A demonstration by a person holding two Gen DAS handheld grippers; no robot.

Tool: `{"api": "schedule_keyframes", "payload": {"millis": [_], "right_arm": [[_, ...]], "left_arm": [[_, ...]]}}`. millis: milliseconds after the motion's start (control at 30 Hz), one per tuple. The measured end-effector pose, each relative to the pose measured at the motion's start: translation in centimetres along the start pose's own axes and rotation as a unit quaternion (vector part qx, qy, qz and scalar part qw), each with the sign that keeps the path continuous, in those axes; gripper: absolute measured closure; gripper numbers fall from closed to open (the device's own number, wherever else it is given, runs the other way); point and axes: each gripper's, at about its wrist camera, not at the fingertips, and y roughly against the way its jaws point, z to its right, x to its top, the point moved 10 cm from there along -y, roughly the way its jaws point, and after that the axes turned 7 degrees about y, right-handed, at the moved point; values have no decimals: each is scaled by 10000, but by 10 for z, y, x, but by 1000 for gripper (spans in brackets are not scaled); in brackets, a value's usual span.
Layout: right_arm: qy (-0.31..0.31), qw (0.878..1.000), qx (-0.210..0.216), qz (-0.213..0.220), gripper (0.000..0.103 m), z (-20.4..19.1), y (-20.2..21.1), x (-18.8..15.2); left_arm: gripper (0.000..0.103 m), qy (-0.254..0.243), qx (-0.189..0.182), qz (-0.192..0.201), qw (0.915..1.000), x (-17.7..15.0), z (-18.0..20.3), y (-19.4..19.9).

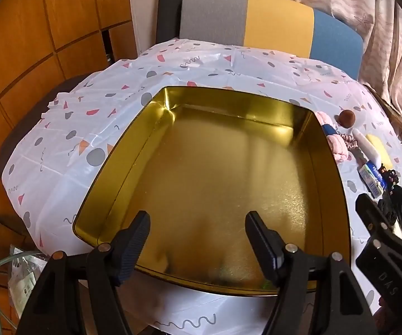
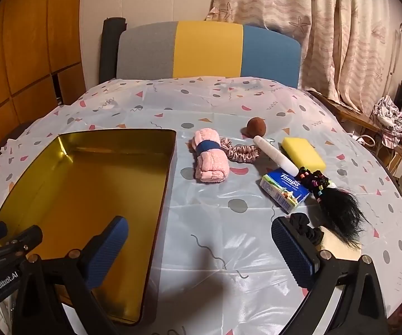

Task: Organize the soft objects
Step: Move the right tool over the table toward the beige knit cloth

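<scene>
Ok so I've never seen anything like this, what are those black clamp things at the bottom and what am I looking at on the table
They are hand-held two-finger grippers, each carrying a wide-angle camera. One picture looks along the left gripper, open above an empty gold tin. The other looks along the right gripper, also open, holding nothing. On the patterned tablecloth beside the tin lie a rolled pink towel, a pink scrunchie, a yellow sponge, a Tempo tissue pack, a black scrunchie and a tuft of black hair.
</scene>
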Motion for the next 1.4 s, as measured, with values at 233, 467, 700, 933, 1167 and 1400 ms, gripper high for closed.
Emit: {"api": "schedule_keyframes", "payload": {"millis": [233, 467, 700, 933, 1167, 1400], "right_arm": [[-4, 10000, -2, -4, 0, 0, 0, -1], [-10, 10000, 9, -59, 0, 0, -1, -5], [-57, 9999, -59, 81, 0, 9, 4, 2], [-149, 9997, -177, 66, 0, 19, 5, 1], [-178, 9986, -499, 47, 0, 49, 15, -9], [-309, 9967, -748, -32, 0, 79, 23, -22]], "left_arm": [[31, -69, -12, 59, 10000, 1, 4, 5], [31, -74, 20, 73, 9999, 1, 5, 6], [31, -103, 45, 83, 9999, -1, 8, 7], [31, -197, -7, 54, 9998, -4, 19, 9], [31, -585, -319, 148, 9977, -8, 59, 19], [31, -691, -430, 234, 9964, -7, 75, 28]]}}
